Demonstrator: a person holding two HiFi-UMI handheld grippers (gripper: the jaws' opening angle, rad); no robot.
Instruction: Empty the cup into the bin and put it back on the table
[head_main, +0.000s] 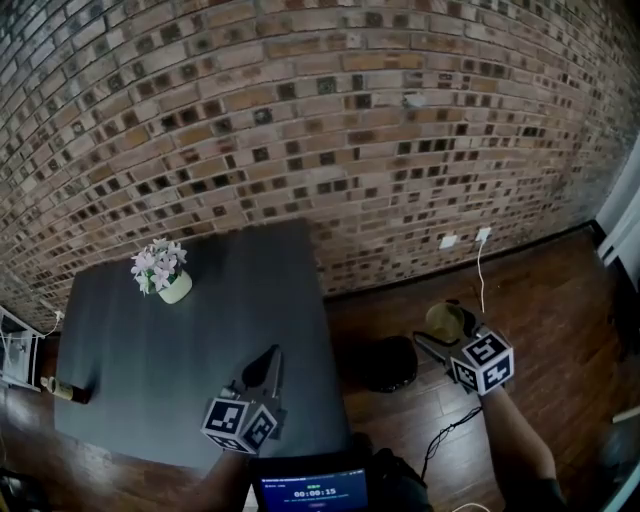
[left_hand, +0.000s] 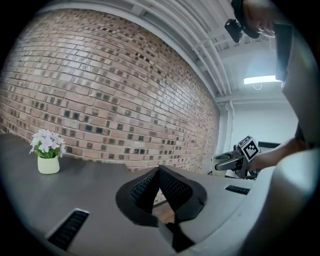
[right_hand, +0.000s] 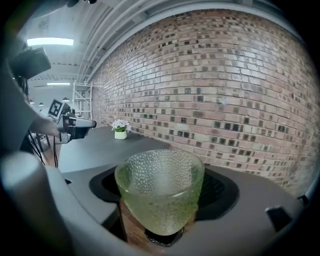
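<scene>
I'm looking down past the brick wall (head_main: 330, 130) at the dark table (head_main: 150, 340), and the black bin (head_main: 390, 362) is sitting on the floor just off the table's right edge. I'm holding the green cup (head_main: 443, 318) out there, beside the bin on its far side from the table, with the right gripper (head_main: 452, 340) clamped on its 2 sides. It is looking upright, and I'm not making out any contents. The left gripper (head_main: 268, 362) is hanging over the table's near right corner, jaws together and empty. A flower pot (head_main: 172, 285) is standing toward the far left corner. I'm judging this as the emptying step: next I'm needing the cup over the bin's mouth, then tipped.
</scene>
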